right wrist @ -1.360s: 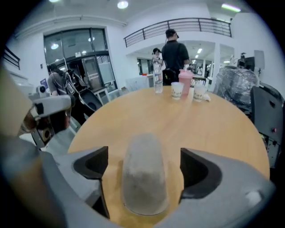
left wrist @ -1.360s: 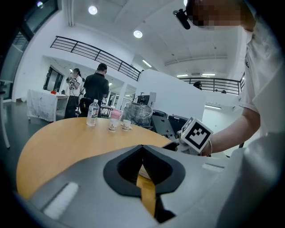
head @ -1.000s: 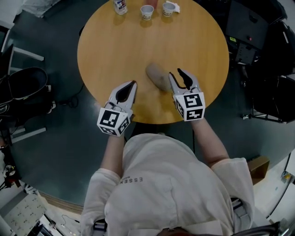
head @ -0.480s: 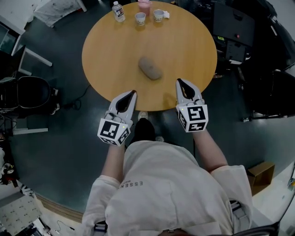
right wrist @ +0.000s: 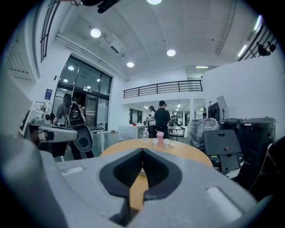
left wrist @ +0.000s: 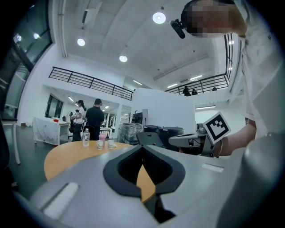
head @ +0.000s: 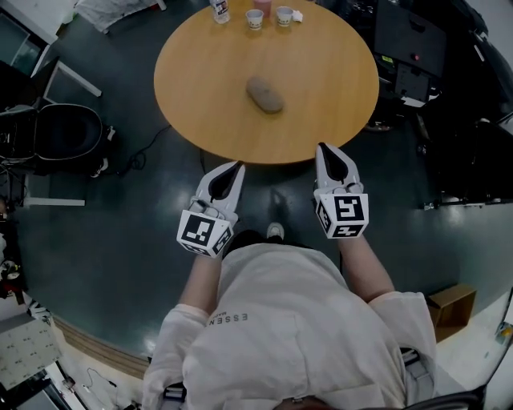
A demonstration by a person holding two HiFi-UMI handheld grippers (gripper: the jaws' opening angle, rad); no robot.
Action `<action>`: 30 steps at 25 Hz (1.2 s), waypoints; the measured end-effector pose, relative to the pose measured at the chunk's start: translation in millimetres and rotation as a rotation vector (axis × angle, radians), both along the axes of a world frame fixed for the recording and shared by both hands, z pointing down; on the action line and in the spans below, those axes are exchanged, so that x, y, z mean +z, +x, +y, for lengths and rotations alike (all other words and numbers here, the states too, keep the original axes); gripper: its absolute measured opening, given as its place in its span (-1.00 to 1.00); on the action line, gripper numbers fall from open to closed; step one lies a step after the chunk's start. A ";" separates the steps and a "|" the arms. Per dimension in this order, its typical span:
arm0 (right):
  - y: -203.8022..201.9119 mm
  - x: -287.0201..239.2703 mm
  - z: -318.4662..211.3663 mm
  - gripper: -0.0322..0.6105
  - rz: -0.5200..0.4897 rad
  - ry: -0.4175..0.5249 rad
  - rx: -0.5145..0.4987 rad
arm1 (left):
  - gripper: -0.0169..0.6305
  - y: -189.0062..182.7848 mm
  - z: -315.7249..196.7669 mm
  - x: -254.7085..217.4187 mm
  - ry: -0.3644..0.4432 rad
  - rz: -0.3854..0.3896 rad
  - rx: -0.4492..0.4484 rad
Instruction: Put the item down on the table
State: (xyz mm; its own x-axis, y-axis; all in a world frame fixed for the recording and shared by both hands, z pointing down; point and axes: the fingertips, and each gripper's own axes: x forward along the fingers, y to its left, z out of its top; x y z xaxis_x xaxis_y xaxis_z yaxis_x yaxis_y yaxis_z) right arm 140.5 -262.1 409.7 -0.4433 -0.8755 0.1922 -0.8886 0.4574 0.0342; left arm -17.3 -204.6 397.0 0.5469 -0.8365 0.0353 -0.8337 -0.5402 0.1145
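Currently | brownish oval lump lies on round wooden table | left gripper closed, empty | right gripper closed, empty

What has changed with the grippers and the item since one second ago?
The right gripper let go of the brown item, shut its fingers empty and drew back off the table toward the person. The left gripper drew back too; both are now over the floor. The item, the cups and the bottle stayed where they were; the left fingers stayed shut.
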 end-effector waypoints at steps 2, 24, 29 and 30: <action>-3.8 1.6 13.1 -0.92 0.002 0.003 -0.006 | -0.90 -4.2 12.3 -1.2 0.002 0.002 -0.005; -48.8 -9.8 301.5 -0.92 0.013 0.005 -0.003 | -0.90 -49.7 286.1 -8.1 0.029 0.041 0.016; -42.4 2.1 340.6 -0.93 -0.001 -0.030 0.019 | -0.90 -46.3 320.0 -9.2 0.034 0.056 0.022; -43.7 5.0 346.8 -0.93 -0.001 -0.038 0.016 | -0.90 -47.2 324.3 -9.9 0.035 0.059 0.020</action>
State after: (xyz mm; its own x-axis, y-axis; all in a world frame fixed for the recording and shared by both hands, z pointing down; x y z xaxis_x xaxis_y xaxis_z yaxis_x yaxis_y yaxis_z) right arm 96.8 84.7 414.7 -0.4299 -0.8745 0.2248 -0.8956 0.4445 0.0163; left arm -64.5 119.7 387.1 0.5634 -0.8257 -0.0266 -0.8153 -0.5610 0.1434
